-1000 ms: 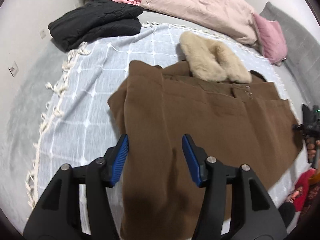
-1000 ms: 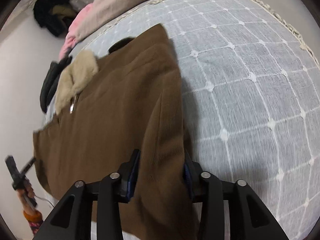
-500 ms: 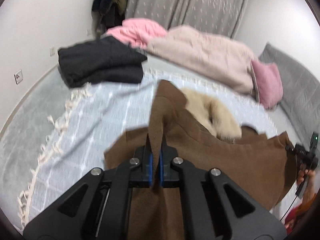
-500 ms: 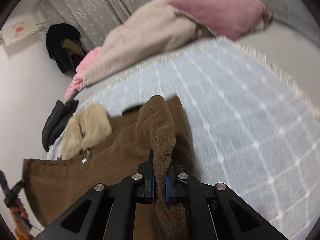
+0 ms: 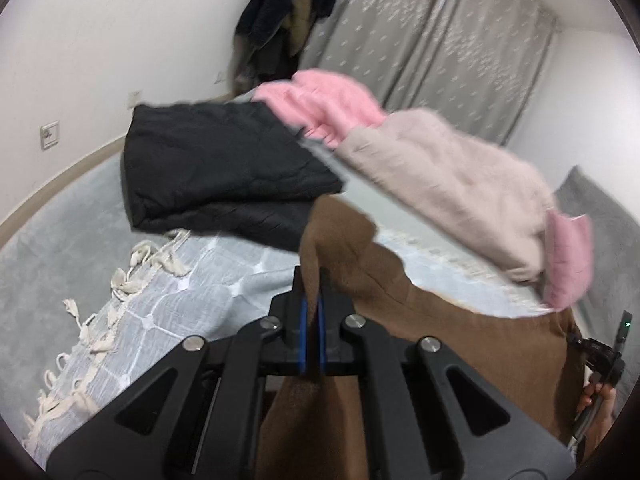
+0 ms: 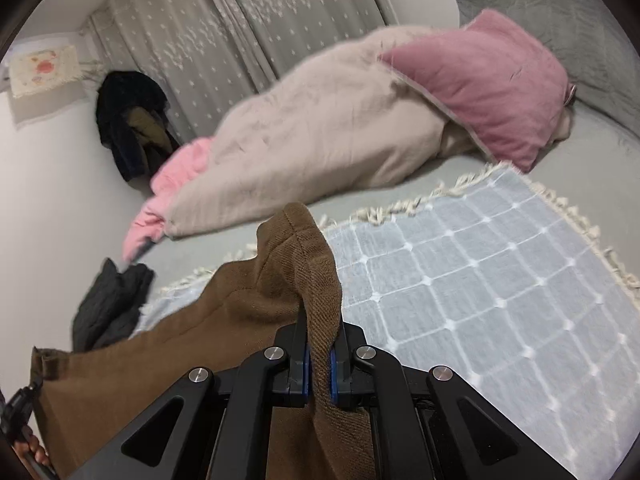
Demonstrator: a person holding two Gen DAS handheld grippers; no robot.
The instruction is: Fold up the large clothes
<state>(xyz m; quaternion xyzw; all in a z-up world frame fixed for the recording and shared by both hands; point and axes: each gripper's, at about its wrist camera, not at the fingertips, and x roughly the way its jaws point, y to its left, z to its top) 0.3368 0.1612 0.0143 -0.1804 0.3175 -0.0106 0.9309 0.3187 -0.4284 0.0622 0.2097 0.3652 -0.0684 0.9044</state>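
A brown coat is lifted off a pale blue checked throw on the bed. My left gripper is shut on one edge of the coat, and a peak of brown cloth stands up between its blue pads. In the right wrist view my right gripper is shut on another edge of the brown coat, which hangs stretched away to the left. The coat's fur collar is hidden.
A folded black jacket lies at the throw's far edge. Behind it are a pink garment, a beige quilt and a mauve pillow. A hand with the other gripper shows at the right edge. Grey curtains back the bed.
Both grippers went from open around the flat coat to shut on its edges. They then rose and moved towards the far side of the bed, carrying the coat's lower edge up off the throw.
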